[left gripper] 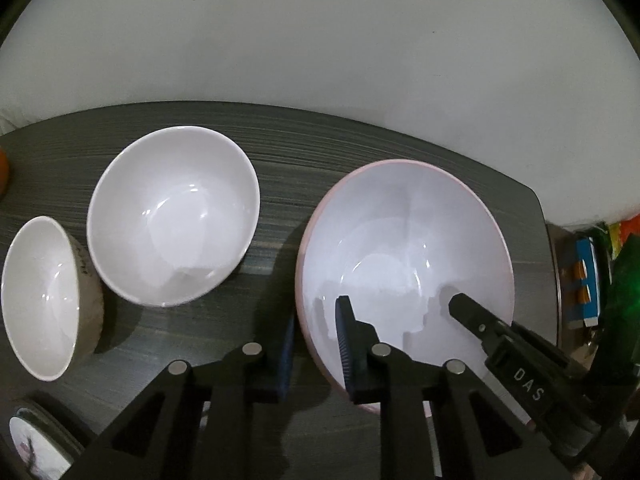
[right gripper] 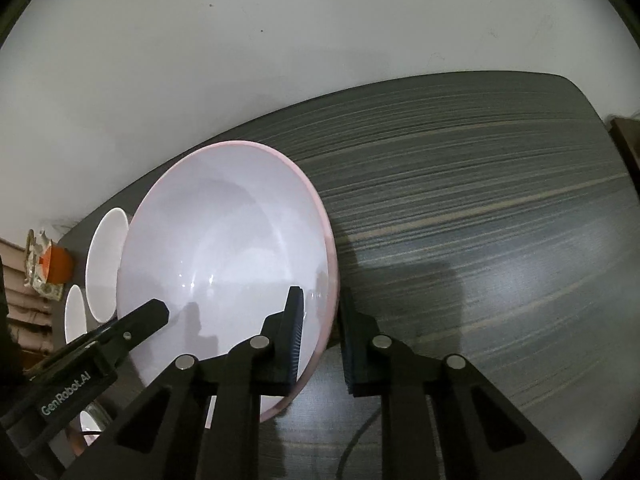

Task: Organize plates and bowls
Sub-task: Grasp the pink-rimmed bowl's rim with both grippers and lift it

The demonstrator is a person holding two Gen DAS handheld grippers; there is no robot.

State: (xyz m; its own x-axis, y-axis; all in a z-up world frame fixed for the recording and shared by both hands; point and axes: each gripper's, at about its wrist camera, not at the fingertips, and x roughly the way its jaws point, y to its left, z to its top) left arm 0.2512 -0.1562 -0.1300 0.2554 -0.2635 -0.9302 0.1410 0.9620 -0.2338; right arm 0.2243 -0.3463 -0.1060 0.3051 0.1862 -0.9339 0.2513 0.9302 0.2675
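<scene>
One pink-rimmed bowl (left gripper: pixel 404 240) (glossy white inside).

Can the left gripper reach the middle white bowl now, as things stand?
Probably not yet: the left gripper is shut on the rim of the pink bowl. The white bowl sits beside it on the table with nothing between, so after releasing, likely yes.

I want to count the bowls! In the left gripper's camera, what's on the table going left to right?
Beige bowl → white bowl → left gripper pinching the pink bowl rim → right gripper's finger.
</scene>
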